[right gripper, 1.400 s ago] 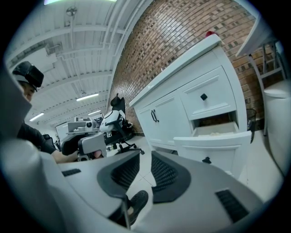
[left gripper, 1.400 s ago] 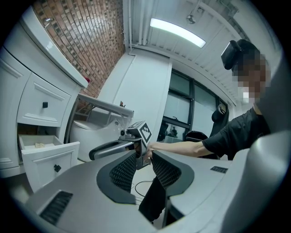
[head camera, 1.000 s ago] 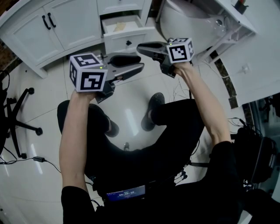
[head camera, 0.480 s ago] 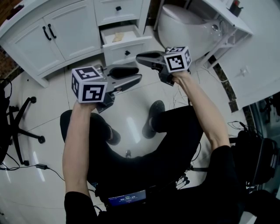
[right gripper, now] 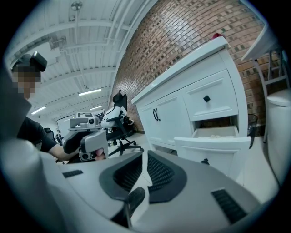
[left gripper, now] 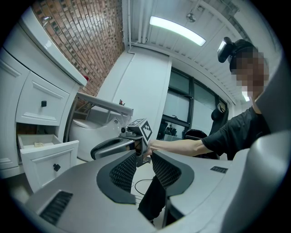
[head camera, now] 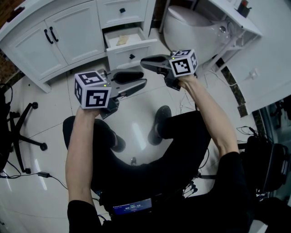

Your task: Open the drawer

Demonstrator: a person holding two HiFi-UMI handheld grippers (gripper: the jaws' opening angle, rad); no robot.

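Observation:
The white cabinet's lower drawer [head camera: 128,43] stands pulled out, a small flat thing lying inside it, its black knob [head camera: 132,56] facing me. It shows in the left gripper view as the drawer [left gripper: 45,152] and in the right gripper view as the drawer [right gripper: 213,139]. The upper drawer [head camera: 122,10] is closed. My right gripper [head camera: 142,61] hovers just in front of the open drawer, apart from the knob, jaws shut on nothing [right gripper: 144,157]. My left gripper [head camera: 144,77] hangs lower left of it, open and empty [left gripper: 144,157].
A white toilet [head camera: 195,22] stands right of the cabinet, beside a white rack [head camera: 236,25]. The cabinet's double doors [head camera: 54,36] are closed. An office chair's base [head camera: 20,125] sits at far left. The person's legs and shoes [head camera: 159,113] are below the grippers.
The right gripper's jaws have come together. Both grippers keep their places and the drawer stays pulled out.

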